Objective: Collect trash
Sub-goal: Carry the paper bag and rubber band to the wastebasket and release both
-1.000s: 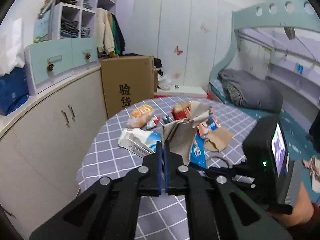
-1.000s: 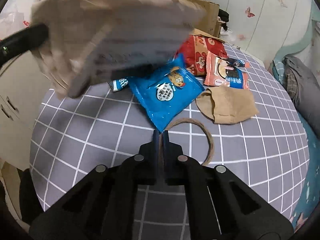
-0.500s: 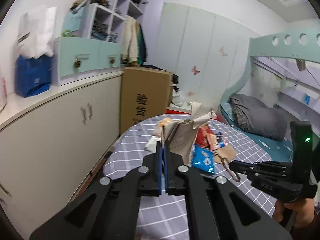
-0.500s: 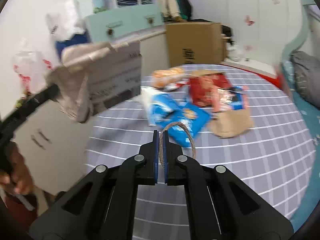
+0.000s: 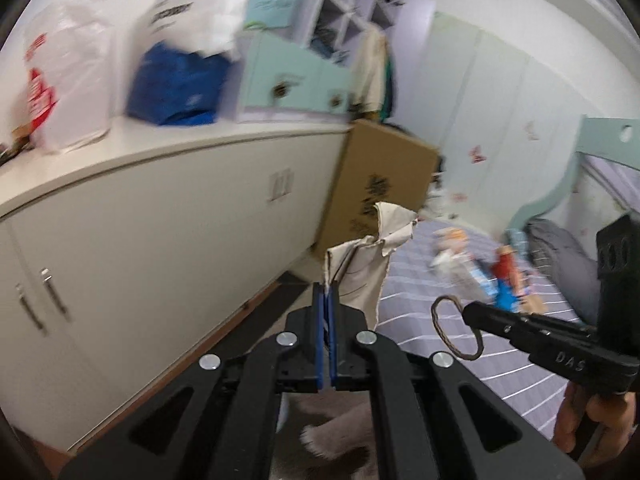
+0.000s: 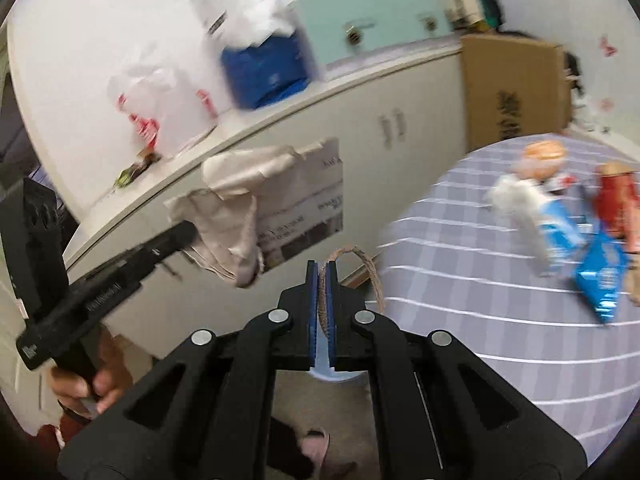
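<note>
My left gripper (image 5: 328, 292) is shut on a crumpled, torn brown paper bag (image 5: 362, 268), which sticks up from its blue pads. My right gripper (image 6: 321, 270) is shut on a loop of brown twine (image 6: 370, 270). Each tool shows in the other's view: the right gripper (image 5: 466, 312) with the twine loop (image 5: 452, 332), and the left gripper (image 6: 188, 234) with the paper bag (image 6: 280, 208). Both hang off the table's left edge, above the floor. On the purple checked tablecloth (image 6: 460, 304) lie a blue snack bag (image 6: 600, 276), a red packet (image 6: 616, 196), a white pack (image 6: 520, 196) and an orange bread packet (image 6: 544, 152).
A long white cabinet (image 5: 140, 220) runs along the left, with plastic bags (image 5: 68, 72) and a blue bag (image 5: 176, 84) on top. A cardboard box (image 5: 380, 184) stands behind the table. A bed (image 5: 560, 248) lies at the right. A slippered foot (image 5: 332, 436) is on the floor below.
Both grippers have swung left, from over the table to beside the cabinet, carrying the paper bag and the twine loop off the cloth. Both grips stay the same.
</note>
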Demonstrator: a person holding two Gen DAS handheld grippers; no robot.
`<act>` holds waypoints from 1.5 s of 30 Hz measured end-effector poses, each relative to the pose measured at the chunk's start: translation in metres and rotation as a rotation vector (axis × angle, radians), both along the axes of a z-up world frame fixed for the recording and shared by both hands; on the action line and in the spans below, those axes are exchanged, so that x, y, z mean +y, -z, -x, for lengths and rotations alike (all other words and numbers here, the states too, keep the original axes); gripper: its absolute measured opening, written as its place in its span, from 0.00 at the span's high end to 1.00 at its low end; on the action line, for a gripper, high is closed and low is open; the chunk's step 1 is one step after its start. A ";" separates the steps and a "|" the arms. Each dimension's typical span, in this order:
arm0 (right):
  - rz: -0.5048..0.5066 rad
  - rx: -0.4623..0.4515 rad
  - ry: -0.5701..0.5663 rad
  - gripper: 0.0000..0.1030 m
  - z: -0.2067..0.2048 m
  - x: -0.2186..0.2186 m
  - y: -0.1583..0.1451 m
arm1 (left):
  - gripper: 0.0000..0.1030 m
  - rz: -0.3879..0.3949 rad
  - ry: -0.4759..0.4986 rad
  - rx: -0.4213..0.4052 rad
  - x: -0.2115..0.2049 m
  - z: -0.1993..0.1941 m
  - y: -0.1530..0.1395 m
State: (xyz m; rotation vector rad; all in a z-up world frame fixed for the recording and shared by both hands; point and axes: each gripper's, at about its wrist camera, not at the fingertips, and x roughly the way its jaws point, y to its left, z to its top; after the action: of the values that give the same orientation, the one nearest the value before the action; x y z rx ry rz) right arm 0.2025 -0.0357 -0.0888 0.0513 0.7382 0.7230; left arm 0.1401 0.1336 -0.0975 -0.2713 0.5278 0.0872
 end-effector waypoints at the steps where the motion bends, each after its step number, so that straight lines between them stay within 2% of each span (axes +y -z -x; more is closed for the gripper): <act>1: 0.009 0.015 -0.025 0.96 -0.003 0.019 0.008 | 0.98 -0.009 -0.023 0.015 0.009 0.000 0.006; 6: 0.075 0.090 -0.103 0.96 -0.020 0.086 0.050 | 0.98 0.015 -0.112 0.124 0.058 -0.008 0.054; 12: 0.183 0.196 -0.152 0.96 -0.050 0.154 0.122 | 0.98 0.068 -0.175 0.272 0.104 -0.035 0.124; 13: 0.196 0.205 -0.154 0.96 -0.054 0.160 0.131 | 0.98 0.080 -0.180 0.299 0.111 -0.041 0.137; 16: 0.247 0.244 -0.145 0.96 -0.073 0.180 0.168 | 0.98 0.183 -0.193 0.380 0.133 -0.058 0.179; 19: 0.258 0.269 -0.137 0.95 -0.090 0.191 0.194 | 0.98 0.246 -0.208 0.440 0.148 -0.067 0.212; 25: 0.302 0.326 -0.107 0.95 -0.115 0.199 0.242 | 0.98 0.256 -0.240 0.512 0.156 -0.079 0.250; 27: 0.303 0.347 -0.098 0.94 -0.119 0.201 0.251 | 0.98 0.260 -0.240 0.533 0.155 -0.087 0.261; 29: 0.309 0.355 -0.094 0.74 -0.121 0.202 0.259 | 0.98 0.262 -0.237 0.550 0.156 -0.091 0.271; 30: 0.314 0.352 -0.088 0.50 -0.122 0.201 0.261 | 0.98 0.264 -0.233 0.556 0.156 -0.094 0.275; 31: 0.316 0.335 -0.077 0.45 -0.122 0.200 0.263 | 0.98 0.265 -0.229 0.565 0.155 -0.096 0.280; 40: 0.346 0.329 -0.023 0.45 -0.125 0.192 0.271 | 0.98 0.265 -0.203 0.609 0.145 -0.110 0.299; 45: 0.314 0.350 0.004 0.44 -0.130 0.183 0.270 | 0.98 0.263 -0.180 0.620 0.139 -0.119 0.300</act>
State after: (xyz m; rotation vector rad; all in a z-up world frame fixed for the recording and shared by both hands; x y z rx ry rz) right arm 0.3325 0.1477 -0.3588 -0.1091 1.1796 0.5932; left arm 0.2590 0.2729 -0.3972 -0.5550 1.1342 0.2829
